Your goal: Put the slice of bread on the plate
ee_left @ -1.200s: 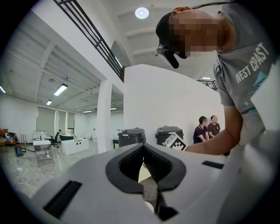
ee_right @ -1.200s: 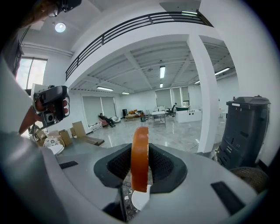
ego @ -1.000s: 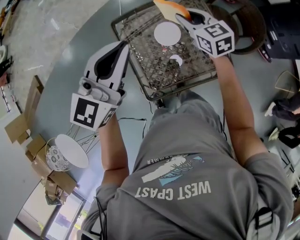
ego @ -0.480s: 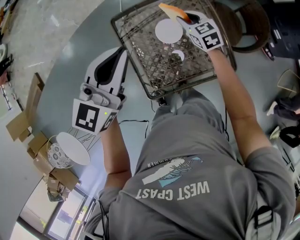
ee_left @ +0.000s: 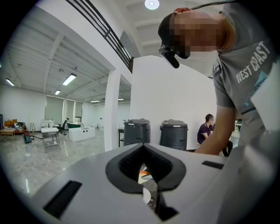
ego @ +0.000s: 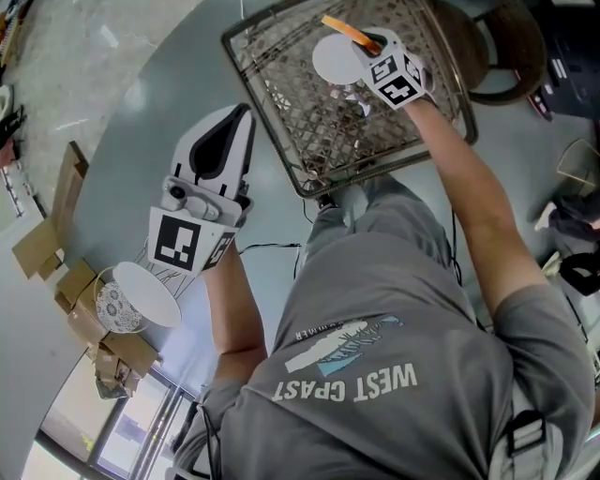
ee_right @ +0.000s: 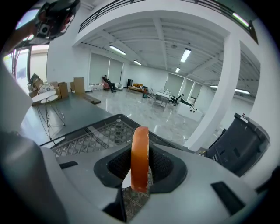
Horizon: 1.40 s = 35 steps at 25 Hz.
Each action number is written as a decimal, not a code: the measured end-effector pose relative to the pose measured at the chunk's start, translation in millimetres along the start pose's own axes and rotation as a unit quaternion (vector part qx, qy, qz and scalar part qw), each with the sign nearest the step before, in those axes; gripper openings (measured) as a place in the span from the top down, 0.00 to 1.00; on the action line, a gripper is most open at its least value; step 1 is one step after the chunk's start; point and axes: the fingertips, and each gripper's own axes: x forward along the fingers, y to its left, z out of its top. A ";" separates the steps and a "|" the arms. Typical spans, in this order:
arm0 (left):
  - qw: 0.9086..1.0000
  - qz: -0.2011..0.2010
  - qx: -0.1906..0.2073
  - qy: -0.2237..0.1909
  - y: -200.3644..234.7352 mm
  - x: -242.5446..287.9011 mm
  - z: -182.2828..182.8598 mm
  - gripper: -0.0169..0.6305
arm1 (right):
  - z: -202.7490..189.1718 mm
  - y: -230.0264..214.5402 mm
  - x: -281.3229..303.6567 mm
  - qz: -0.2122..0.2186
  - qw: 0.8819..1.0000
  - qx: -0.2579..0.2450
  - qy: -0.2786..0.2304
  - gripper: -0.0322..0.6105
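A white plate [ego: 333, 62] lies on a square wire-mesh table [ego: 281, 122] at the top of the head view. My right gripper [ego: 367, 41] hangs just over the plate's right edge, shut on an orange-brown slice of bread [ego: 341, 27] that stands on edge between the pads. In the right gripper view the bread slice [ee_right: 140, 157] is upright in the right gripper [ee_right: 140, 177], with the mesh table [ee_right: 87, 135] below. My left gripper [ego: 244, 112] is off the table's left side, jaws together with nothing in them. Through the left gripper [ee_left: 148, 192] a sliver of the plate [ee_left: 147, 197] shows.
On the floor at lower left stand a small round white side table [ego: 141, 298] and cardboard boxes [ego: 52, 248]. A dark chair [ego: 502, 47] is beyond the mesh table's right corner. Two dark bins [ee_left: 137, 131] and a seated person [ee_left: 204, 131] are far off.
My right gripper has come down and rolled, bringing the bread from above the table's far edge to just over the plate. My left gripper sank a little.
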 end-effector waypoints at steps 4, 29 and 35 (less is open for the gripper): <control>1.000 0.005 -0.005 0.005 1.4 -3.4 -6.7 0.96 | -13.8 10.8 12.7 -0.010 0.998 -0.051 0.019 0.80; 0.999 0.020 -0.024 0.024 5.3 -20.3 -29.3 0.96 | -58.5 71.6 61.4 -0.019 0.941 -0.321 0.102 0.80; 0.999 0.021 -0.029 0.028 7.5 -24.6 -35.8 0.96 | -83.1 94.2 73.7 0.010 0.929 -0.346 0.134 0.77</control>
